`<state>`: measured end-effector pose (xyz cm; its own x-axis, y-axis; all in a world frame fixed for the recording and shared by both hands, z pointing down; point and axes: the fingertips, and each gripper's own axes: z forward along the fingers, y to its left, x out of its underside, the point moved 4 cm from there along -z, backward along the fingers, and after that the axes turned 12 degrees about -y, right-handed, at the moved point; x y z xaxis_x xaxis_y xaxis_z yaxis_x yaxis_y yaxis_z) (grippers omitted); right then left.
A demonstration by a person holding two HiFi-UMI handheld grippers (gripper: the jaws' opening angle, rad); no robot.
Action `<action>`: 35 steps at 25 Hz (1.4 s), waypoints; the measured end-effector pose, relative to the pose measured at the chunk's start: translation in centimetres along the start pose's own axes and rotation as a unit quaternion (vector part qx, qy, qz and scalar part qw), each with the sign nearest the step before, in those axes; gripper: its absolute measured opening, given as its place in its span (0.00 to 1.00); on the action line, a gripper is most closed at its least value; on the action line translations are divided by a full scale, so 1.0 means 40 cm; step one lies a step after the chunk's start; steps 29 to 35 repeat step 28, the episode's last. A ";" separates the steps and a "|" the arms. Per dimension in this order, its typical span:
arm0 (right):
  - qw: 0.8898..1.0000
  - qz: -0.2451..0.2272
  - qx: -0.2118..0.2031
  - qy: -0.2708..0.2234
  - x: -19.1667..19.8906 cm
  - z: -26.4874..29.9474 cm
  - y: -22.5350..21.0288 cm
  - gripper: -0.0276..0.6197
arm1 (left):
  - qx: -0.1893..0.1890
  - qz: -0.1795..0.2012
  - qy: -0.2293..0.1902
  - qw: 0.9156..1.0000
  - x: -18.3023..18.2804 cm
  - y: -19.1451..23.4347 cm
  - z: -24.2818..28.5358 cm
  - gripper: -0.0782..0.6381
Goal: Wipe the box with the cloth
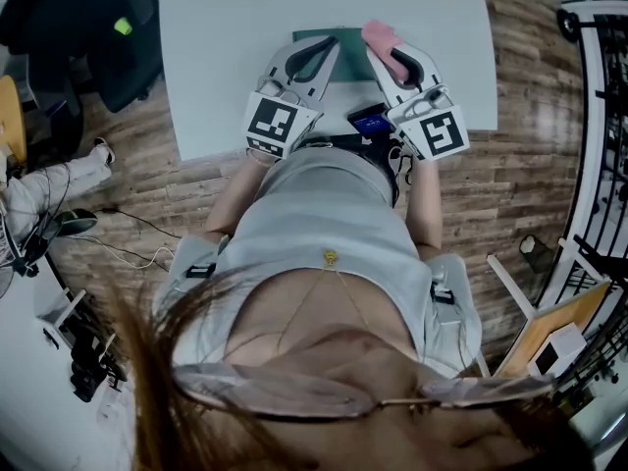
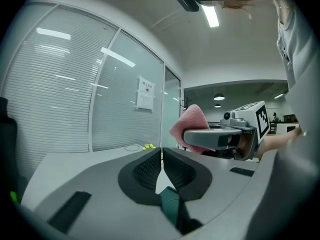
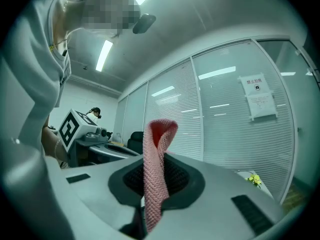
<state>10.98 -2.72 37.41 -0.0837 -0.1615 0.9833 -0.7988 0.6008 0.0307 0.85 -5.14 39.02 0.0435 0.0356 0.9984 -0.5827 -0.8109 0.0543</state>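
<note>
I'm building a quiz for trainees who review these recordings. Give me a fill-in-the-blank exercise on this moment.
1. The right tool is shut on a ___ cloth.
2. The left tool is shut and holds ___.
3. The box on the table is dark ___.
Missing words: pink; nothing; green.

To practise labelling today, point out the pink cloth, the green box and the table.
Pink cloth (image 3: 152,184): right gripper view, middle of the woven strip.
Green box (image 1: 346,51): head view, its top face.
Table (image 1: 226,47): head view, bare top at left.
</note>
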 end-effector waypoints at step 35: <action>1.000 0.006 -0.004 0.029 0.033 -0.014 0.031 0.10 | 0.012 0.027 0.007 1.000 0.000 -0.035 -0.009 0.16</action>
